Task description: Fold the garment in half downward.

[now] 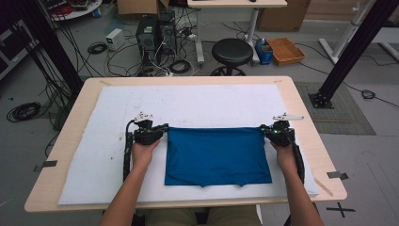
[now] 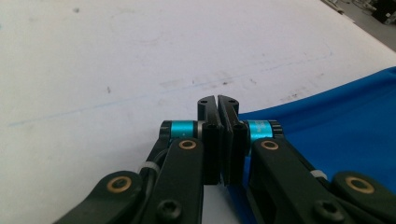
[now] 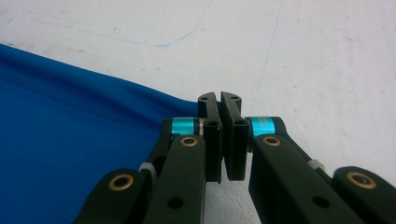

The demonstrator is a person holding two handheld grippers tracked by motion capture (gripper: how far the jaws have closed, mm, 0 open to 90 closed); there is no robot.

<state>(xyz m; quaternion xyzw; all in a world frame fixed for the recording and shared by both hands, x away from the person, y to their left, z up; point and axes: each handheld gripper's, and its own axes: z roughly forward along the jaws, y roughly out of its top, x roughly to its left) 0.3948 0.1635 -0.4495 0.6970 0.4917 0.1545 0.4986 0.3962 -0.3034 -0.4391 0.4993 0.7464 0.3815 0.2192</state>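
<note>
High view: a blue cloth [image 1: 217, 156] lies flat on the white pad [image 1: 197, 101] that covers the counter [image 1: 301, 122]. Its long axis runs side to side, from one of my hands to the other. My left gripper [image 1: 162, 128] sits at the cloth's far left corner, and my right gripper [image 1: 264, 129] at its far right corner. Each hand is nearest its own corner, and the cloth's body lies toward me from both.

Left gripper view: my left gripper [image 2: 218, 105] has its jaws pressed together on the cloth's [image 2: 336, 126] corner, and the fabric runs off to one side of them.

Right gripper view: my right gripper [image 3: 219, 100] is likewise clamped on the cloth's [image 3: 70, 154] corner, the fabric spreading off the opposite way.

Judgement: with both far corners pinched, the coming move turns on drawing that edge across the short axis, toward the near edge.
</note>
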